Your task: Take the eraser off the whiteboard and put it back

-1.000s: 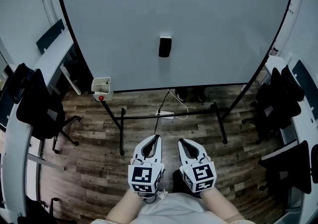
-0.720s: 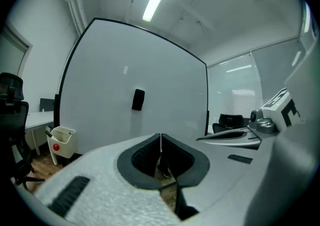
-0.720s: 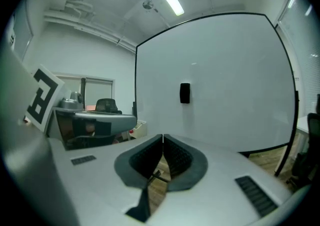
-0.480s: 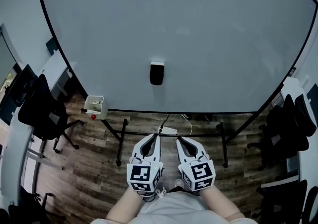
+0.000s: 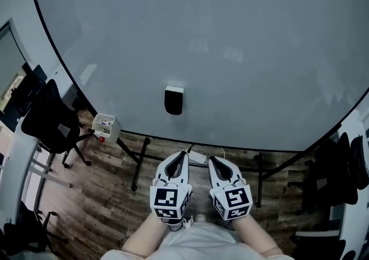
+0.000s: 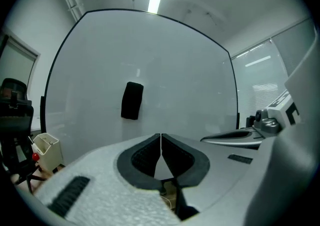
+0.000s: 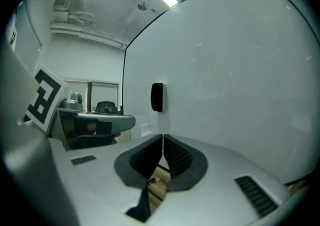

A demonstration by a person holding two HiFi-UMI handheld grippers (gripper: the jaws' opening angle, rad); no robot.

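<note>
Large white whiteboard with a thin black frame (image 5: pixel 242 45) stands on black legs over a brown wood-plank floor (image 5: pixel 98 195). It fills most of the head view.

Black rectangular eraser (image 5: pixel 173 101) sits upright, stuck flat to the board face. It is low on the board and left of centre, a little above the bottom frame edge. Nothing touches it.

Left gripper (image 5: pixel 183 154): white shell, dark padded jaws, marker cube at the rear. Jaws pressed together tip to tip, nothing between them. Its own view has the eraser ahead, up and to the left of the jaw line.

Right gripper (image 5: pixel 211 159): same build, just beside the left one. Jaws likewise closed against each other and empty. In its own view the eraser sits almost straight above the jaw tips.

Both grippers are held low in front of the person, pointing toward the board and well apart from the eraser.

Small white open-topped box with a red knob (image 5: pixel 104 125) hangs at the board's lower-left corner. Black office chair (image 5: pixel 49 123) stands at the left.
</note>
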